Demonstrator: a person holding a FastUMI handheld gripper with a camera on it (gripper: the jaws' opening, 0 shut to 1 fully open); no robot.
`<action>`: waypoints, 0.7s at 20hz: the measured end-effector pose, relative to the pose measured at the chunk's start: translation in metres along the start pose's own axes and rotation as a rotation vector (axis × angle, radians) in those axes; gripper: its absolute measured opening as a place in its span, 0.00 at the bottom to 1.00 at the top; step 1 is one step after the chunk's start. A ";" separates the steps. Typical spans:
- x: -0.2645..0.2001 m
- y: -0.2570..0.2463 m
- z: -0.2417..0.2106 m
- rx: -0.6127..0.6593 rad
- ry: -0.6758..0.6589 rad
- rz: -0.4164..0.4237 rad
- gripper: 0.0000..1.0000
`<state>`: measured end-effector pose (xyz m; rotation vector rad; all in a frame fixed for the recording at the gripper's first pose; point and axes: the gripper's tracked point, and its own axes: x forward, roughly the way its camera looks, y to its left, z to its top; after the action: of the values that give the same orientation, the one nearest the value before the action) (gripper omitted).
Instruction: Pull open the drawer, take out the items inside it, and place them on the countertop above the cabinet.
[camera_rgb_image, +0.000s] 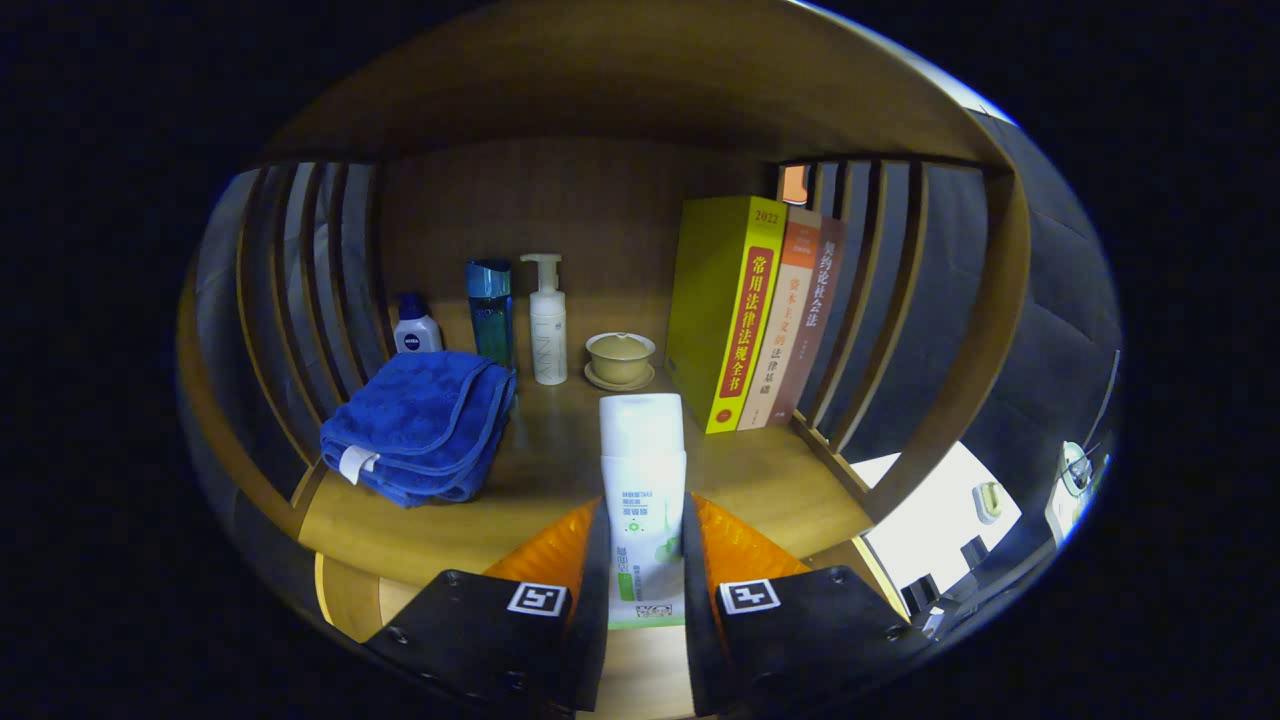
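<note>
Gripper jaws clenched on white tube, cap end forward, held upright over tabletop front edge. Beyond tube: lidded cup. Left of tube: folded blue towel, 3 bottles behind towel. Right of tube: 3 books standing.

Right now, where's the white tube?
In the gripper view, the white tube stands upright, clamped between the gripper fingers, over the countertop, with the blue towel to its left.
</note>
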<state>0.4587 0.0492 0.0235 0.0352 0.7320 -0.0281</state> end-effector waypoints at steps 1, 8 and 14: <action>0.011 0.003 0.002 0.010 -0.003 0.012 0.42; 0.058 0.028 -0.013 0.025 0.068 0.119 0.42; 0.079 0.039 -0.034 0.031 0.105 0.190 0.43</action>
<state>0.4964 0.0882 -0.0539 0.1359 0.8302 0.1447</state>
